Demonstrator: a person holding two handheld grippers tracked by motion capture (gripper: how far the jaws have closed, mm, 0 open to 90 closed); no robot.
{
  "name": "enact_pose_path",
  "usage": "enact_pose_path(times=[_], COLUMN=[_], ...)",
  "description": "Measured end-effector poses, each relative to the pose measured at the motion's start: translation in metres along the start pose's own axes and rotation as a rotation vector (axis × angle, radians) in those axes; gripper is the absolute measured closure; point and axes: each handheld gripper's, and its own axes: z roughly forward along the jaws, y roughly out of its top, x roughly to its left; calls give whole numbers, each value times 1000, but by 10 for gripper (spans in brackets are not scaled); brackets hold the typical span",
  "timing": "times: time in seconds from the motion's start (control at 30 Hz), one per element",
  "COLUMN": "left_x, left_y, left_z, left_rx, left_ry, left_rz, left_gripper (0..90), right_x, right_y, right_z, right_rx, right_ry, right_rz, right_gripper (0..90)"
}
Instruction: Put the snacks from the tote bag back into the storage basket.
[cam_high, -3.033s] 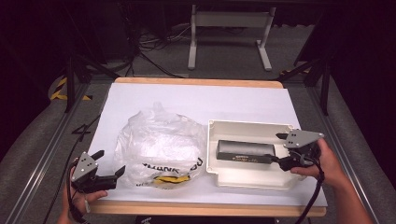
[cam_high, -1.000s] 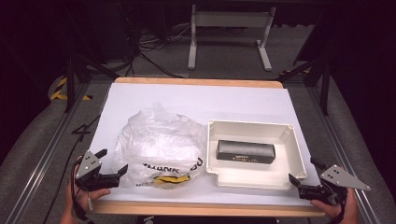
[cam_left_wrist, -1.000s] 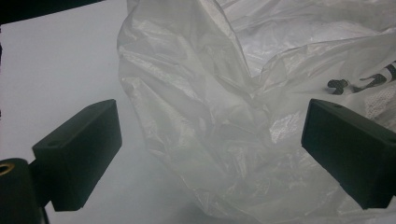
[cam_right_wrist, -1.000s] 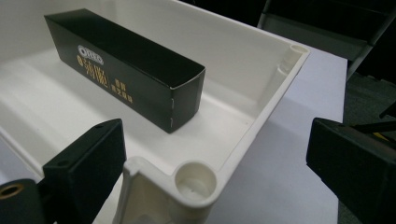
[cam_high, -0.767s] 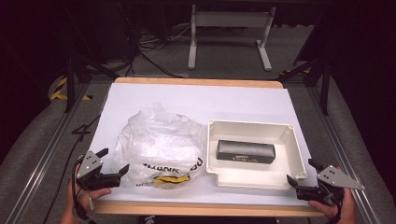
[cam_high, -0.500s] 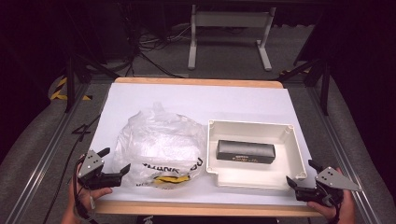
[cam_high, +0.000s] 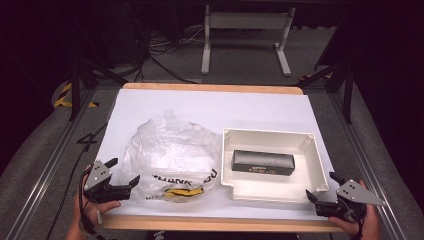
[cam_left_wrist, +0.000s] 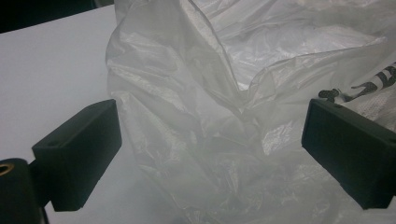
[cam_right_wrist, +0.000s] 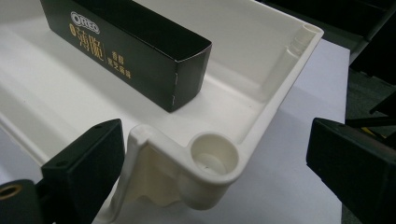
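Here, left gripper (cam_high: 122, 175) agape beside plastic bag (cam_high: 172, 155), right gripper (cam_high: 320, 187) agape at tray (cam_high: 270, 136) corner

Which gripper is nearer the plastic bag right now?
Left. The left gripper sits open at the plastic bag's left edge; the right gripper is beyond the white tray, at its near right corner.
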Motion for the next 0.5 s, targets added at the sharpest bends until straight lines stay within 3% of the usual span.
enact_pose_path(times=[0.5], left_x=[-1], left_y=[2], left_z=[1], left_rx=[-5], left_ry=[-2], left_rz=[-3], left_gripper=[57], right_x=[3], right_y=[1], right_z=[-1], right_rx=[-5], right_ry=[3], right_rz=[-25], right_gripper=[55])
